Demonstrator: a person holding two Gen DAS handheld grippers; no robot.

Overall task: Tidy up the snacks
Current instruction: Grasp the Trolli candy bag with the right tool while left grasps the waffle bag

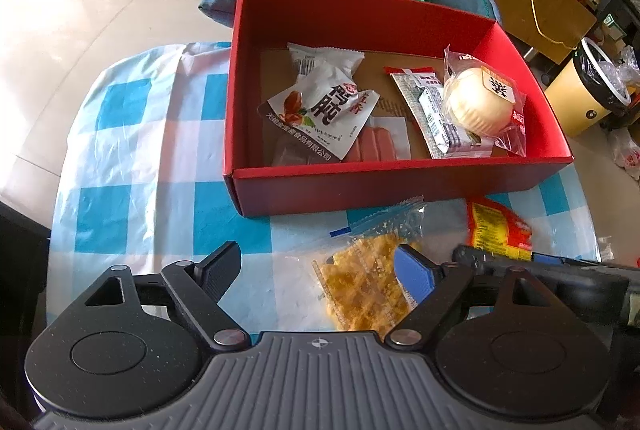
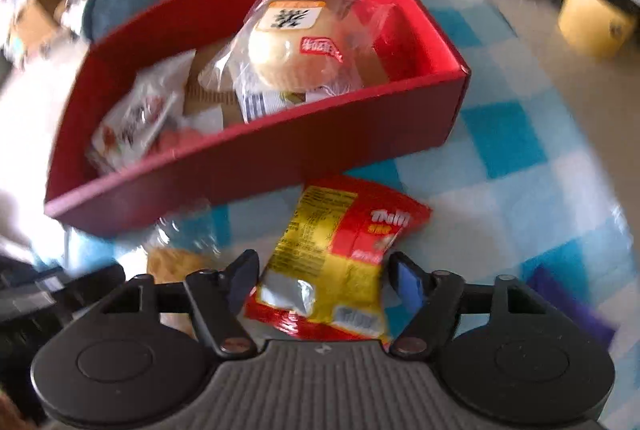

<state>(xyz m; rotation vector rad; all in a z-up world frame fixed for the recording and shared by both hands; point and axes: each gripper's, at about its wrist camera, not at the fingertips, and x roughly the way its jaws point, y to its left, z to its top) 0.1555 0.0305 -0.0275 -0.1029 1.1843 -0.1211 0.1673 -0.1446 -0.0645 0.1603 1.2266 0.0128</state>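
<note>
Now the right gripper (image 2: pixel 320 276), jaws spread, straddled the light, crinkly packet (image 2: pixel 340 258); left gripper (image 1: pixel 320 270) spread too; box (image 2: pixel 256 165) at twelve o'clock.

White pouch (image 1: pixel 320 117) – large "鸭肫"; other package print illegible.

A red box (image 1: pixel 400 185) sits on a blue-and-white checked cloth (image 1: pixel 132 133), beside a red-and-yellow packet (image 2: pixel 340 258).

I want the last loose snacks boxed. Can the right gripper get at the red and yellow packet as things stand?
Probably yes. The right gripper is open, and the red and yellow packet lies flat on the checked tablecloth between its fingers, nothing on top. The red box stands just beyond.
</note>
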